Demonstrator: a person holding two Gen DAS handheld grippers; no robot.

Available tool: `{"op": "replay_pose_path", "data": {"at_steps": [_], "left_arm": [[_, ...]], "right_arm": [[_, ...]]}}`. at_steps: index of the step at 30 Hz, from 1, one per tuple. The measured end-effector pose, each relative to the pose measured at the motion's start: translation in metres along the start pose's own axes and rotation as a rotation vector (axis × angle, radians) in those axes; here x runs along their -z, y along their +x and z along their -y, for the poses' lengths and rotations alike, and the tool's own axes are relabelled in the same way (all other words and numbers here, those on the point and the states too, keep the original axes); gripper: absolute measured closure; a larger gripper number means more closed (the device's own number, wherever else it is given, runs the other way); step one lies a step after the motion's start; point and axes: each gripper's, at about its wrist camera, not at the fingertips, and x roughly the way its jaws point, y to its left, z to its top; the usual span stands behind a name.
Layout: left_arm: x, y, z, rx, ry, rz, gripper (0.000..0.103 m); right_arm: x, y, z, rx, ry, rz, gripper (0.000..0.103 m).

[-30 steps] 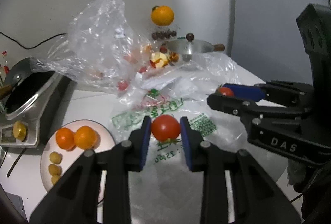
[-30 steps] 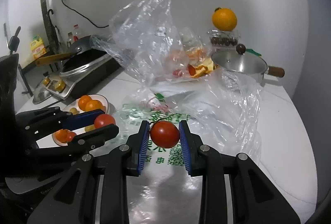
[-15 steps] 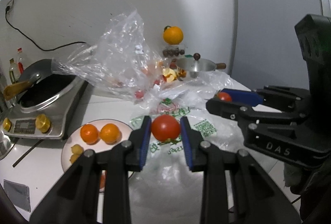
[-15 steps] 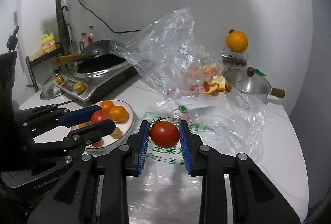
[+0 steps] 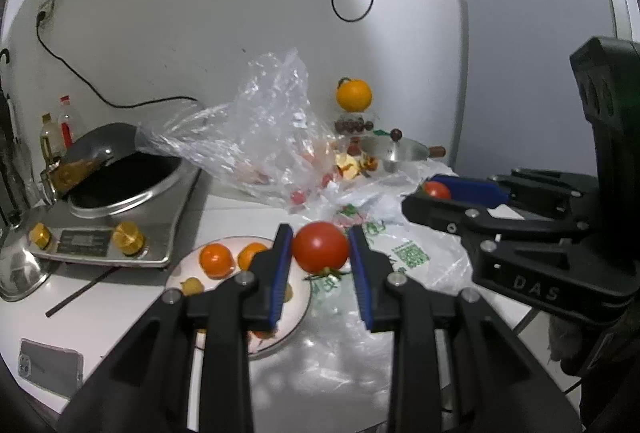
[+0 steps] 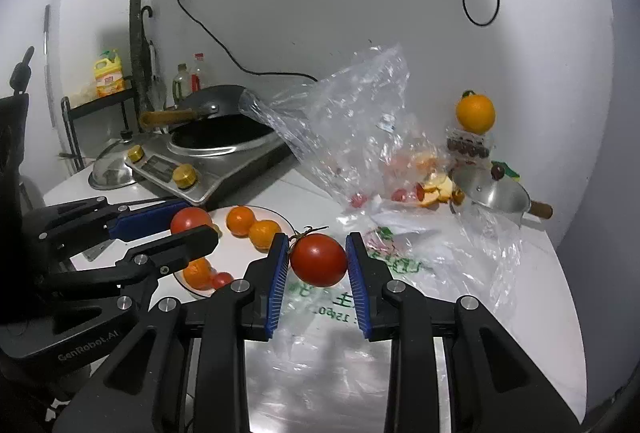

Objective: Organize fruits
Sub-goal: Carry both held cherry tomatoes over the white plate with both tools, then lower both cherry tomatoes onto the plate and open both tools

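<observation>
My left gripper (image 5: 320, 265) is shut on a red tomato (image 5: 320, 247), held above the right edge of a white plate (image 5: 176, 275). The plate holds two oranges (image 5: 216, 260), small yellow fruits and a small red one. My right gripper (image 6: 318, 273) is shut on another red tomato (image 6: 319, 259), held above a printed plastic bag (image 6: 360, 297) right of the plate (image 6: 240, 253). The left gripper also shows in the right wrist view (image 6: 188, 229), over the plate. The right gripper also shows in the left wrist view (image 5: 436, 193).
A crumpled clear bag (image 5: 272, 137) with fruit pieces and small tomatoes lies behind. An induction cooker with a wok (image 5: 120, 185) stands at the left. A steel lidded pot (image 5: 396, 153) and an orange (image 5: 354, 95) on a box stand at the back. A phone (image 5: 48, 365) lies near the front edge.
Both grippers have lifted and pulled back with their tomatoes. The left one has shifted left toward the plate, so the plate and cooker now sit closer to the middle of the views.
</observation>
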Motion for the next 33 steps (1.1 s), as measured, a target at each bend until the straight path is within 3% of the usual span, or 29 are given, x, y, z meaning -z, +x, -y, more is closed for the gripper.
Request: {"op": "replay_pose_path", "data": {"at_steps": [19,33], "left_arm": [[0.002,-0.051,-0.049,-0.045,-0.039,0.071,0.074],[0.003,-0.041,-0.100,-0.080,-0.088,0.070,0.074]], "right_arm": [[-0.027,-0.004,-0.065,-0.023,-0.087,0.036,0.072],[-0.045,0.029,-0.095,-0.060,-0.133,0.015,0.072]]}}
